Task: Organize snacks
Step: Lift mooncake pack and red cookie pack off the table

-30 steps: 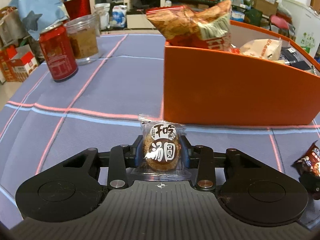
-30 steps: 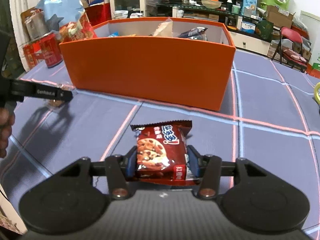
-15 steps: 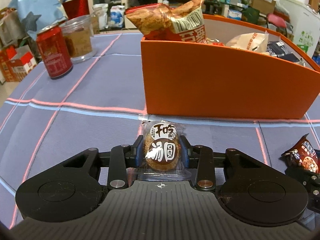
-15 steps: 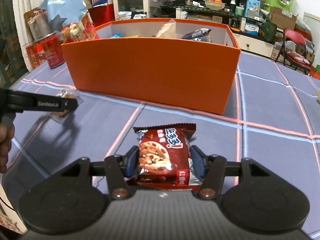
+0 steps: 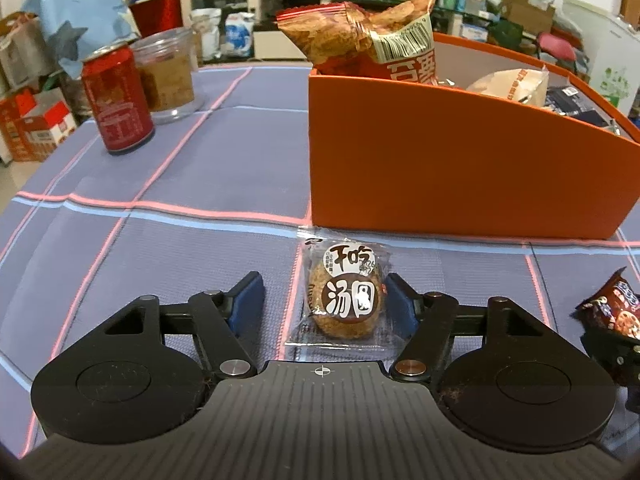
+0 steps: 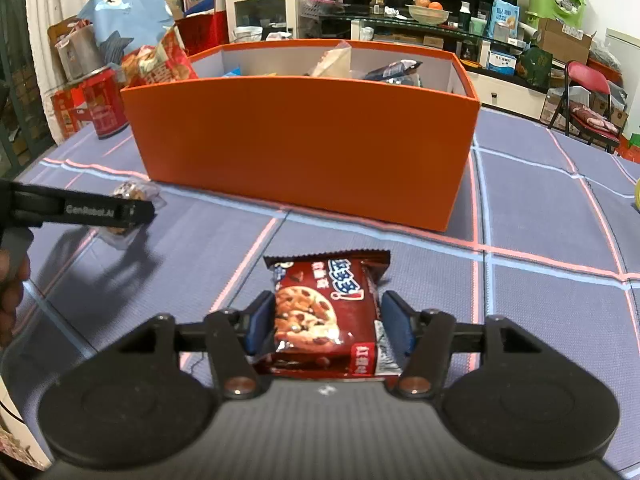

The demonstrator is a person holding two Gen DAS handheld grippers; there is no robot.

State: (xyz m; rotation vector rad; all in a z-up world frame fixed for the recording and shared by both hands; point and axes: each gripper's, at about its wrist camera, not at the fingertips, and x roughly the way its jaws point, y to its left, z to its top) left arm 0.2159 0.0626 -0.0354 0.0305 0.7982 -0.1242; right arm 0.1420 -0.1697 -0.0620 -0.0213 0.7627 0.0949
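Snacks are split between the table [image 5: 168, 216] and the orange box [image 5: 440, 168]: a large chip bag [image 5: 368, 36] and a pale packet [image 5: 516, 84] stick up out of the box, while two small packs sit in front of it. The clear-wrapped round pastry [image 5: 344, 298] lies between the fingers of the left hand-held gripper [image 5: 324, 300], whose jaws are spread wide; its right blue pad [image 5: 396, 300] is just beside or perhaps touching the wrapper, and the left pad stands well apart from it. The pastry looks to rest on the purple checked cloth, near the box's front wall. The right hand-held gripper [image 6: 326, 320] is closed on a brown chocolate-chip cookie pack [image 6: 326, 316], both blue pads pressing its sides, facing the box's long side [image 6: 300, 148]. To the left of the box stand a red can [image 5: 118, 102] and a clear jar [image 5: 168, 72].
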